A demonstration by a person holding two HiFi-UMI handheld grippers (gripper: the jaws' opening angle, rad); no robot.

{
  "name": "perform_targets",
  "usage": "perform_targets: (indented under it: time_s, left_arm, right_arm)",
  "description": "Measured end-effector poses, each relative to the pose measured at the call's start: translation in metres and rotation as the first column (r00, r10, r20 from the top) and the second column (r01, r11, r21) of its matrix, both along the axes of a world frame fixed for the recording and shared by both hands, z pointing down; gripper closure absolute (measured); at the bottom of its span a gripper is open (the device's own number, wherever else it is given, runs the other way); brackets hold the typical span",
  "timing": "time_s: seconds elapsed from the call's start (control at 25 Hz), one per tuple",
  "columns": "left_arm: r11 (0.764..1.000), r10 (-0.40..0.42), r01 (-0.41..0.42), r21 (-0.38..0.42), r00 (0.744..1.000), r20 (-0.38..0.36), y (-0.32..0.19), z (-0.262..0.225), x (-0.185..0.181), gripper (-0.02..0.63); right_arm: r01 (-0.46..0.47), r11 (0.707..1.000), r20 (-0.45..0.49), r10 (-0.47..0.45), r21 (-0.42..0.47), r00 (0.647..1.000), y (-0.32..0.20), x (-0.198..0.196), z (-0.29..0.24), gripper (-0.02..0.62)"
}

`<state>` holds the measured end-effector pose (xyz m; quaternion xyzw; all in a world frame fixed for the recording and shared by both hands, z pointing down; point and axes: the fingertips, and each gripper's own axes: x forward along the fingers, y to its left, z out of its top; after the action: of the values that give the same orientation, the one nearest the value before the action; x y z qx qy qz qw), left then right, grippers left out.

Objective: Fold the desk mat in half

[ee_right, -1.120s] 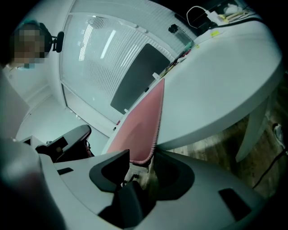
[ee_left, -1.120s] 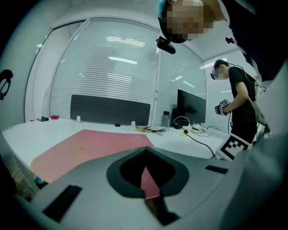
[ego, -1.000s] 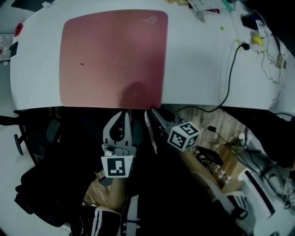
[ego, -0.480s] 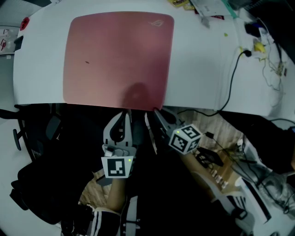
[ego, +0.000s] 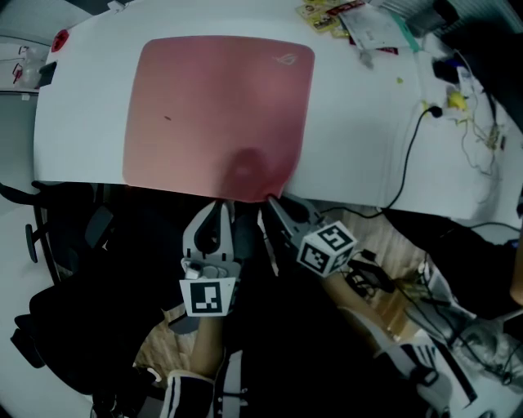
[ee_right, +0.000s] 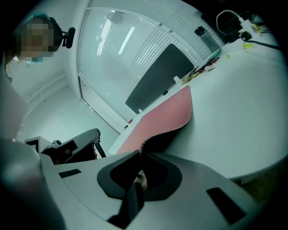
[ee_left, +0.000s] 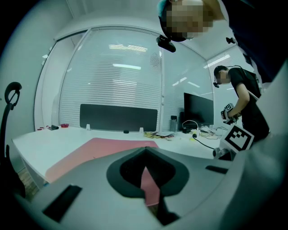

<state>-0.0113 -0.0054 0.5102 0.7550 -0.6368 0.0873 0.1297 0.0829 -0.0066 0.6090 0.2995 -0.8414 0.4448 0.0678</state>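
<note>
The pink desk mat [ego: 216,106] lies flat on the white table [ego: 359,122]. Both grippers sit at its near edge. My left gripper [ego: 222,202] is shut, and a strip of the mat [ee_left: 150,188] shows pinched between its jaws. My right gripper [ego: 272,202] has just closed its jaws on the mat's near right corner. In the right gripper view that corner [ee_right: 157,121] is raised off the table, showing its black underside and stitched edge right in front of the right gripper [ee_right: 140,155].
A black cable [ego: 409,139] runs across the table's right part to a plug. Papers and small items [ego: 359,20] lie at the far right. A dark office chair [ego: 65,269] stands at the left below the table edge. Another person [ee_left: 240,99] stands beyond a monitor [ee_left: 198,110].
The right gripper's jaws have narrowed onto the mat's near right corner and the gripper has risen a little. The left gripper has hardly moved. The head view has tilted.
</note>
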Motion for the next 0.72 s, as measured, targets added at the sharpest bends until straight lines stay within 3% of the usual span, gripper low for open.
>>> perform_targets:
  time_s: [0.4, 0.72]
  left_arm:
    - [0.997, -0.044, 0.044, 0.063, 0.999, -0.011, 0.003, -0.034, -0.013, 0.604]
    - [0.992, -0.071, 0.072, 0.102, 0.997, -0.010, -0.003, -0.054, -0.044, 0.604]
  right_arm:
    - [0.039, 0.998, -0.001, -0.039, 0.055, 0.999, -0.022, -0.027, -0.027, 0.579]
    - [0.075, 0.991, -0.013, -0.074, 0.107, 0.997, -0.048, -0.064, -0.048, 0.580]
